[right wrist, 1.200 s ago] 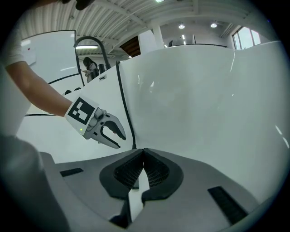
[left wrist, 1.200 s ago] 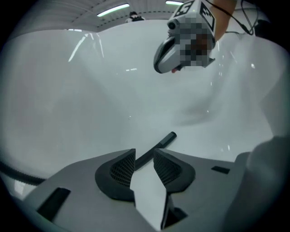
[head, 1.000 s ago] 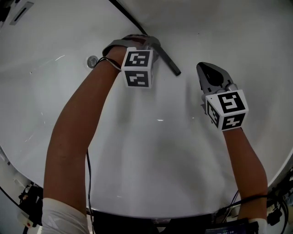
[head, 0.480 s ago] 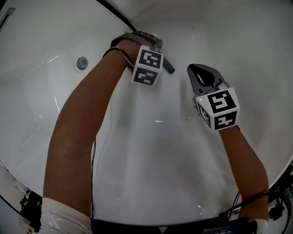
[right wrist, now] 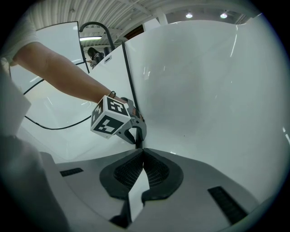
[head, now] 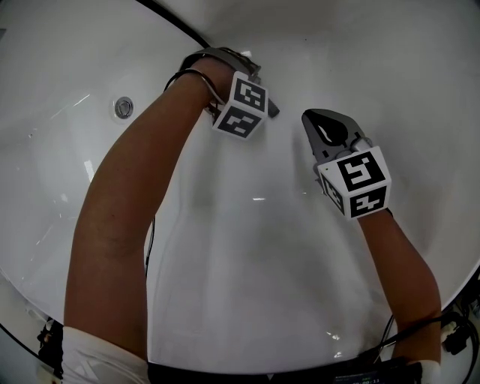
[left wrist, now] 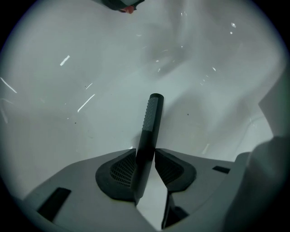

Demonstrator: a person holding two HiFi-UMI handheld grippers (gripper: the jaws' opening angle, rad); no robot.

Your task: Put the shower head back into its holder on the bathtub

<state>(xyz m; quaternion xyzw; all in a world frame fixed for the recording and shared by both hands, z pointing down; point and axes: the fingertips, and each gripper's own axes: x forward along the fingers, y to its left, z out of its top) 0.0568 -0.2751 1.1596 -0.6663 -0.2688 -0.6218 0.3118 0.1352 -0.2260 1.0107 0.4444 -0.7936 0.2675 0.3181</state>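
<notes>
The shower head (left wrist: 149, 129) is a slim dark stick with a knurled end. My left gripper (left wrist: 146, 163) is shut on its shaft, and its tip points at the white tub wall. In the head view the left gripper (head: 229, 64) is at the top centre over the tub, and the shower head's end (head: 271, 110) pokes out beside the marker cube. Its black hose (head: 171, 18) runs off to the upper left. My right gripper (head: 324, 126) hovers to the right, shut with nothing between its jaws (right wrist: 142, 156). No holder shows in any view.
The white bathtub (head: 247, 247) fills the head view, with a round metal overflow cap (head: 123, 107) on its left wall. In the right gripper view a curved dark spout (right wrist: 94, 26) rises at the tub's rim beyond the person's left arm (right wrist: 59, 72).
The left gripper has carried the shower head a little to the right, away from the overflow cap, and turned. The right gripper has drifted slightly left and stayed shut.
</notes>
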